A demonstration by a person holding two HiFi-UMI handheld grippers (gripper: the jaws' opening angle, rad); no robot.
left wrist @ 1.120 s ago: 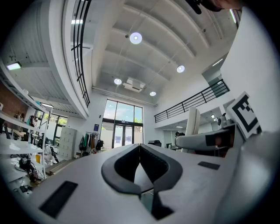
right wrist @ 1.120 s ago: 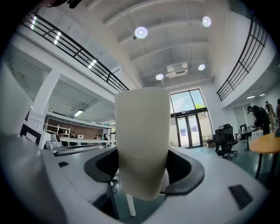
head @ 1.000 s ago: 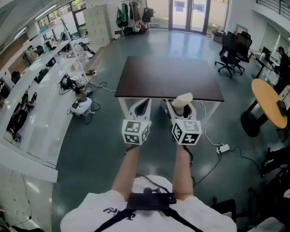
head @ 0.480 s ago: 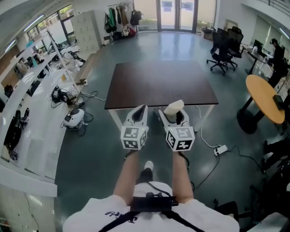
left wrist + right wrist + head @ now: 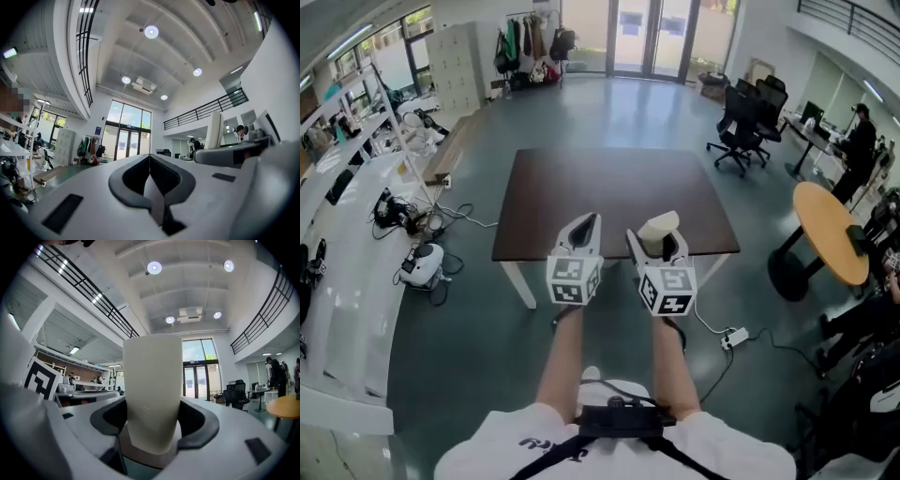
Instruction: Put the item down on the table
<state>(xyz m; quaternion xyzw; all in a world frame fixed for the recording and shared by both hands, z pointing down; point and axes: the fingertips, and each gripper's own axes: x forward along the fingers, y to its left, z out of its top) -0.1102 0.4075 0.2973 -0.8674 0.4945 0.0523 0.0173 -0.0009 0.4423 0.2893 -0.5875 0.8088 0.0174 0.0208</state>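
My right claw (image 5: 660,241) is closed on the item (image 5: 659,226). The item is cream white and shaped like a tall cup. In the right gripper view the two jaws of the right claw (image 5: 154,422) press on its sides, and the item (image 5: 152,385) sticks up out of them, wider at the top. It is up in the air in my claw, not down on the desk (image 5: 609,183).

My left claw (image 5: 589,223) is closed too, with nothing in it. In the left gripper view the jaws of the left claw (image 5: 150,159) touch each other along one thin line.

From the head view both claws sit side by side at the near edge of the desk. The desk has a dark brown top and white legs. A round orange table (image 5: 827,230) stands off to the right, and black chairs (image 5: 742,117) stand behind the desk.
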